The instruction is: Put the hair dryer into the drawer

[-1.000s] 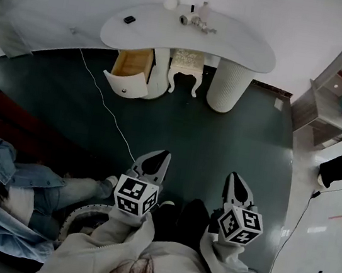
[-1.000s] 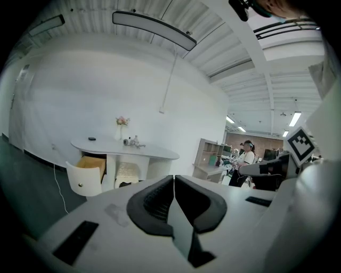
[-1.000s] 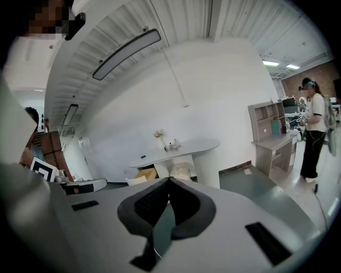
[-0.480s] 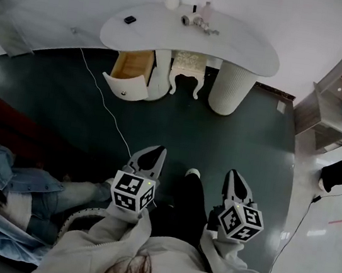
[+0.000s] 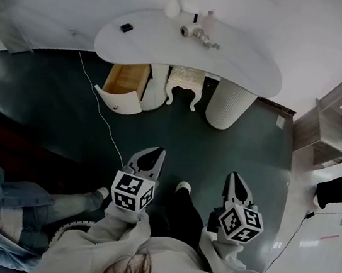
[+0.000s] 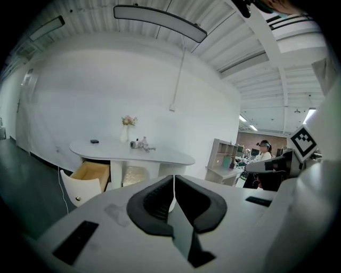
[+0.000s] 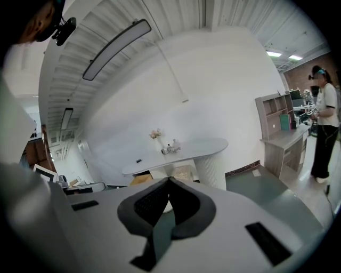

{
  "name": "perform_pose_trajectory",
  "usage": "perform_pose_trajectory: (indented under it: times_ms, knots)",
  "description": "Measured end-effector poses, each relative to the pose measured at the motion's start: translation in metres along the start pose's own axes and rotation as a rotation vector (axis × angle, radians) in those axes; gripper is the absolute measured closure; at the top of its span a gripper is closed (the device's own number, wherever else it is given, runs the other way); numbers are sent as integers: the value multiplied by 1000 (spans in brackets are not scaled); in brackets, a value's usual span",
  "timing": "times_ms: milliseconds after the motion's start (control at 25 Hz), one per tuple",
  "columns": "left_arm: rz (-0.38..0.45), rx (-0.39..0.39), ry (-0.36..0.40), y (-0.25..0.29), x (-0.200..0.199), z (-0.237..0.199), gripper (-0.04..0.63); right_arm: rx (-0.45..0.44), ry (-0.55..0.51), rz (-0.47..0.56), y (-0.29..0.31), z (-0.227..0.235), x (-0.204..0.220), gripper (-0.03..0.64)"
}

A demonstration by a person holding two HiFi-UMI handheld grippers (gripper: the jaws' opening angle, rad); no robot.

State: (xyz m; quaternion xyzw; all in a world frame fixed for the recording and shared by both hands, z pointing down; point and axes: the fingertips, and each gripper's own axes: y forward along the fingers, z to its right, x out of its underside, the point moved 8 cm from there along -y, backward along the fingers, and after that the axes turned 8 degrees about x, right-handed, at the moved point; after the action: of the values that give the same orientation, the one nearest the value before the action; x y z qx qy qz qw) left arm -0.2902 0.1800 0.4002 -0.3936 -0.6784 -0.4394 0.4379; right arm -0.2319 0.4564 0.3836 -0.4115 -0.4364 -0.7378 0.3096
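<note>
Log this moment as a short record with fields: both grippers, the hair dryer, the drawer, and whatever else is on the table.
left gripper: shut, empty, far short of the table
right gripper: shut, empty
hair dryer: lying on the white table, near its back edge, untouched
drawer: pulled open under the table's left end in the head view; nothing seen inside
also on table: vase of flowers, pink bottle, small dark object
task: dryer not yet picked up

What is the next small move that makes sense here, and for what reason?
Probably a step toward the table: the hair dryer lies on its top, far ahead of the left gripper and right gripper, both shut and empty. The drawer already stands open, so nothing else seems needed first.
</note>
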Motion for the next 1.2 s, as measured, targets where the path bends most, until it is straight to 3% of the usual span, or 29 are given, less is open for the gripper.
perform_pose_trajectory:
  times_ms: [760, 1200]
  knots:
    - [26, -143, -35, 90, -35, -63, 575, -123, -52, -40, 141, 13, -60, 567]
    - [48, -182, -41, 114, -37, -60, 575, -182, -61, -46, 174, 22, -74, 566]
